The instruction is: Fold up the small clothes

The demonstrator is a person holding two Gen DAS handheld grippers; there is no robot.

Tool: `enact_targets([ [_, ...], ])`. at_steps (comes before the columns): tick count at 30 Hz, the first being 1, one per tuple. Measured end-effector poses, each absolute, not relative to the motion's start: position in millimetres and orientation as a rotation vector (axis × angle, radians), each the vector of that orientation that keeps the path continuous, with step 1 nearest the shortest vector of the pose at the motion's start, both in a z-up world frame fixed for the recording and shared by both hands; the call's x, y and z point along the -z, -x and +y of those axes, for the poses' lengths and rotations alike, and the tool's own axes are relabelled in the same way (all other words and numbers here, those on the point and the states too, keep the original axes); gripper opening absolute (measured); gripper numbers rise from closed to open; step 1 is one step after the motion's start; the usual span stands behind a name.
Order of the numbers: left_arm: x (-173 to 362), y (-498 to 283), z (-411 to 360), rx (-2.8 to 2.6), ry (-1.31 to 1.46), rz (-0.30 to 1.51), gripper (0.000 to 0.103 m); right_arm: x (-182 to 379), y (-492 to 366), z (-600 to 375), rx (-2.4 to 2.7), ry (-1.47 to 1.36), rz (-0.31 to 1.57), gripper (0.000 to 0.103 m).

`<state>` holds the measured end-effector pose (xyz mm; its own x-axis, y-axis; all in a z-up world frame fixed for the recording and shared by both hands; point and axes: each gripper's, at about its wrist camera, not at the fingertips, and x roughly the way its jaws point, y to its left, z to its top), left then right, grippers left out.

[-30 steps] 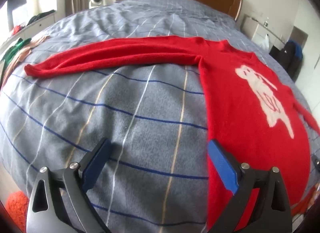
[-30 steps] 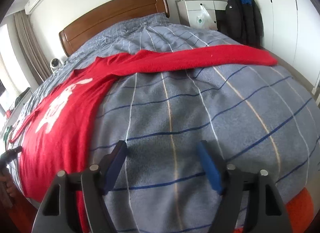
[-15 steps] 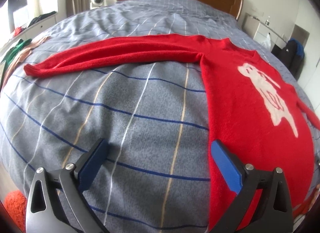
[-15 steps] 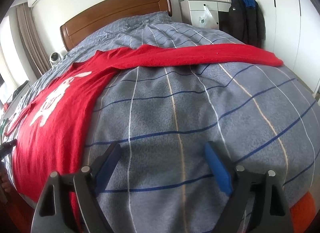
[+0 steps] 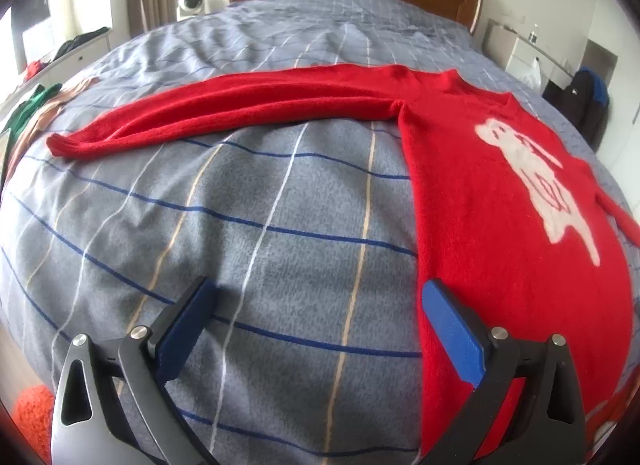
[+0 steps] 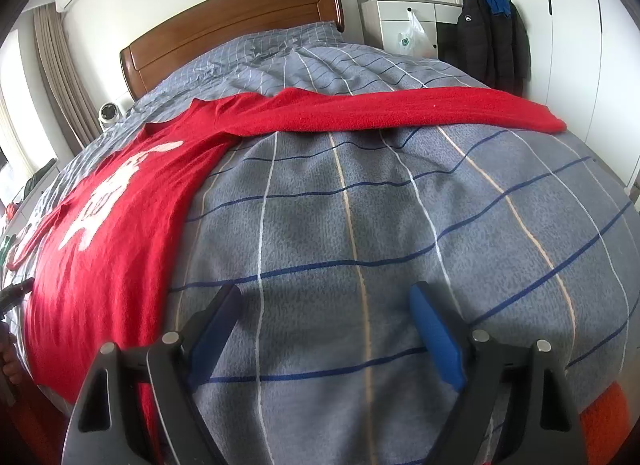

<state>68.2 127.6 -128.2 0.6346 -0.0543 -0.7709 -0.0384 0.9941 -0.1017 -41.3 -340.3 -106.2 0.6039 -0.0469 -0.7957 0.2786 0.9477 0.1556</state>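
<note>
The left gripper (image 5: 316,305) and right gripper (image 6: 324,305) both have their fingers wide apart, holding nothing, over the striped blanket (image 5: 248,233). A red sweater (image 5: 480,193) lies flat on the bed between them, sleeves stretched out.

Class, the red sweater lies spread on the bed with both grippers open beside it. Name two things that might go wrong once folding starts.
1. The long sleeve may trail or twist when lifted, spoiling the fold.
2. The left gripper and right gripper hover over the soft striped blanket next to the red sweater; a pinch at its edge could catch blanket too.
</note>
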Motion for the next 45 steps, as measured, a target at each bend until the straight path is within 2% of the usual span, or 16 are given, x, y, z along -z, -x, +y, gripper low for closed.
enact_targets([
  [4,126.8,-68.5,131.9,0.017,0.133,0.883,0.103,86.7,43.6,-365.6,0.176,-0.399,0.869,0.084],
  [9,126.6,-67.8,131.9,0.009,0.129,0.880,0.103,54.5,37.9,-445.7,0.229,-0.586,0.783,0.084],
  [14,126.2,-65.4,132.4,-0.002,0.126,0.878,0.103,70.4,31.3,-542.8,0.299,-1.042,0.760,0.084],
  [18,127.0,-64.9,131.5,-0.006,0.113,0.875,0.103,99.6,19.0,-570.1,0.295,-1.236,0.749,0.072],
  [23,128.0,-63.9,130.1,-0.008,0.103,0.871,0.103,120.1,8.9,-592.3,0.405,-1.247,0.661,0.056],
  [24,128.2,-63.8,129.6,-0.010,0.102,0.870,0.103,126.1,4.3,-596.2,0.408,-1.260,0.651,0.049],
  [25,128.4,-63.7,129.1,-0.011,0.100,0.870,0.103,131.0,-0.9,-599.2,0.411,-1.268,0.651,0.038],
  [26,128.7,-63.8,128.5,-0.012,0.100,0.869,0.103,134.1,-4.8,-600.3,0.421,-1.268,0.659,0.022],
  [28,128.7,-63.9,128.7,-0.011,0.101,0.870,0.103,141.6,-12.9,-601.9,0.423,-1.253,0.684,0.008],
  [30,128.8,-63.8,128.6,-0.011,0.101,0.869,0.103,135.1,-19.6,-600.9,0.434,-1.201,0.701,0.005],
  [35,129.0,-65.5,129.6,-0.018,0.107,0.870,0.103,58.5,-68.5,-562.7,0.315,-0.928,0.679,0.005],
  [38,128.4,-67.1,131.2,-0.019,0.114,0.874,0.103,-6.6,-123.1,-493.9,0.106,-0.728,0.666,0.005],
  [41,127.8,-67.6,131.8,-0.016,0.115,0.875,0.103,-42.9,-171.4,-415.0,-0.097,-0.605,0.675,0.005],
  [45,128.1,-67.8,132.4,-0.009,0.109,0.875,0.103,-47.7,-218.1,-303.2,-0.292,-0.492,0.734,0.005],
])
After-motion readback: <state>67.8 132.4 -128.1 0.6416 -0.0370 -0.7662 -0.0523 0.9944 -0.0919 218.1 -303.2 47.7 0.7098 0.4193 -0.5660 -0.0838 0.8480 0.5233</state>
